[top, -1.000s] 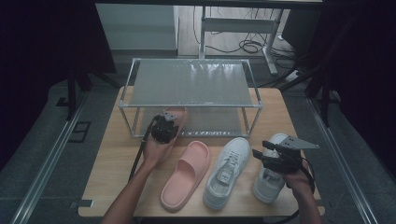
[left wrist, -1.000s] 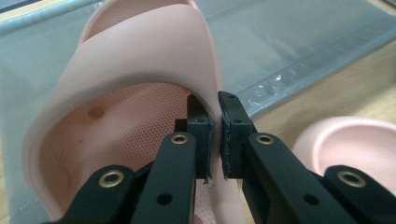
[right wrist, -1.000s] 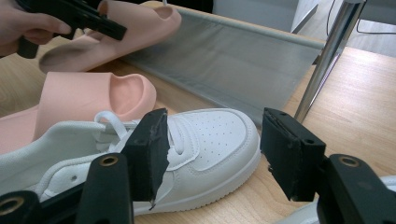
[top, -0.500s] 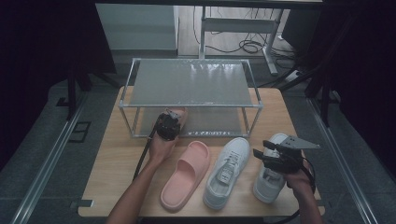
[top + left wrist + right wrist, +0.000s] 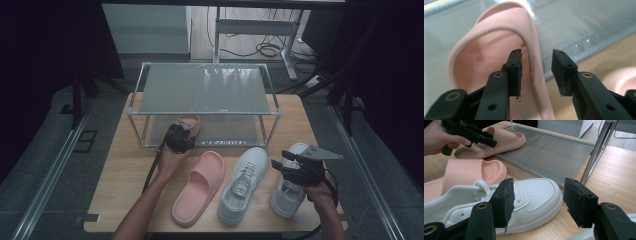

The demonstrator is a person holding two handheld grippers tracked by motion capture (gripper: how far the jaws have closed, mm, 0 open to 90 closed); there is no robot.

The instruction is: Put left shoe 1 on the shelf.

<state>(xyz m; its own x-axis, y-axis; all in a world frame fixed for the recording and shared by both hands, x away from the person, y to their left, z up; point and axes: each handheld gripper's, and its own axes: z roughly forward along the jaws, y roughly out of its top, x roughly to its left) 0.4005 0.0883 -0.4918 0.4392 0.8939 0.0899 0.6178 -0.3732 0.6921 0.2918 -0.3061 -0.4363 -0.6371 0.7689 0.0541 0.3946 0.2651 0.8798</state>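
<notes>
Moved: left tongs (image 5: pixel 536 65) just opened, releasing the pink slipper (image 5: pixel 188 124)
Rack (image 5: pixel 205 113): lower shelf holds that slipper's toe
Right tongs (image 5: pixel 537 200): wide, empty, above white sneaker (image 5: pixel 529 195)
Writing: none readable

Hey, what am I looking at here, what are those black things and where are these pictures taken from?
A person holds a hand-operated claw in each hand. One picture looks down from above the table; the other two come from cameras riding on each claw.

On the table stand a two-level rack, one pink slipper and two white sneakers. The left claw has just been opening around the side of a second pink slipper lying on the rack's lower shelf, its pads apart from it. The right claw hangs open, holding nothing.
</notes>
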